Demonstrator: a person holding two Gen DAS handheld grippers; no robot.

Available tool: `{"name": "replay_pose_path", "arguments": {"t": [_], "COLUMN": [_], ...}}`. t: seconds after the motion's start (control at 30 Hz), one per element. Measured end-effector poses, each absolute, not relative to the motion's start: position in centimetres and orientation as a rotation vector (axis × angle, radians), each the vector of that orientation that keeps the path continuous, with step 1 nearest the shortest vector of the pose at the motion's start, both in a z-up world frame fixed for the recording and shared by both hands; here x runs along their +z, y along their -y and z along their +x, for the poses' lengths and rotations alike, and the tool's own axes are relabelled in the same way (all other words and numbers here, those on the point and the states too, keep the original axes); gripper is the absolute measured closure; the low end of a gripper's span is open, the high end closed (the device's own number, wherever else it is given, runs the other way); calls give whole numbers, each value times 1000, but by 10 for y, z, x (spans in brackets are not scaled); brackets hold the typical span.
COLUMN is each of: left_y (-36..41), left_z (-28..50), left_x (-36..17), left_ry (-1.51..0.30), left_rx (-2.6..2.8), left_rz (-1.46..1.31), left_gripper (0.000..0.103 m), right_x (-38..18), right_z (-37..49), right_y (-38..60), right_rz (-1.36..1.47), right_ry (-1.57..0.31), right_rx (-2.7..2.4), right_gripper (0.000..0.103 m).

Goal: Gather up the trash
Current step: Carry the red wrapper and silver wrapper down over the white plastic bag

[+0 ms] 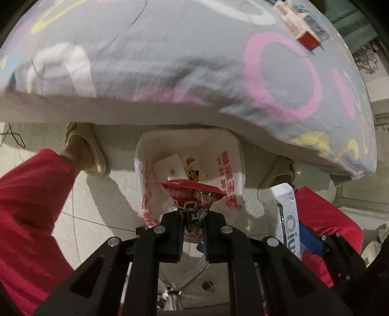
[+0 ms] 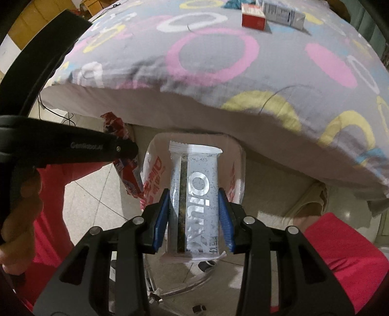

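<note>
Here, right claw [image 2: 194, 218] clamping white wrapper [image 2: 195, 194], long axis pointing forward

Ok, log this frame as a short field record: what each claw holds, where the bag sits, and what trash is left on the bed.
left claw: shut on red snack wrapper, above the bag mouth
right claw: shut on white Qiu wrapper, over the bag
trash bag: white with red print, open, on the floor by the bed edge
bag contents: some paper and wrappers visible
bed: red box and grey box lying side by side
</note>
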State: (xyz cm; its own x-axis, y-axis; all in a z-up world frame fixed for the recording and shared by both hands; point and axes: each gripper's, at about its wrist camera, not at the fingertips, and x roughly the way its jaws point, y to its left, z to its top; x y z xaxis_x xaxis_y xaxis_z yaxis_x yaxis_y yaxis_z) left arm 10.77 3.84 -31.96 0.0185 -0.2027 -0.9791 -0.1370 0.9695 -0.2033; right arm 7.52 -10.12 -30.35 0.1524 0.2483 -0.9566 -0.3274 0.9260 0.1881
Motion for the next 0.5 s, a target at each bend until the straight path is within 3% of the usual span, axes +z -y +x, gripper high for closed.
{"name": "replay_pose_path", "arguments": {"t": [0.5], "left_y": [-43], "left_z": [112], "left_x": [-382], "left_ry": [-1665], "left_rx": [27], "left_rz": [-321], "left_gripper": [90], "right_x": [-367], "right_z": [88], "right_y": [90], "right_rz": [-62], "right_ry": [-1451], "right_rx": [381], "right_gripper": [65]}}
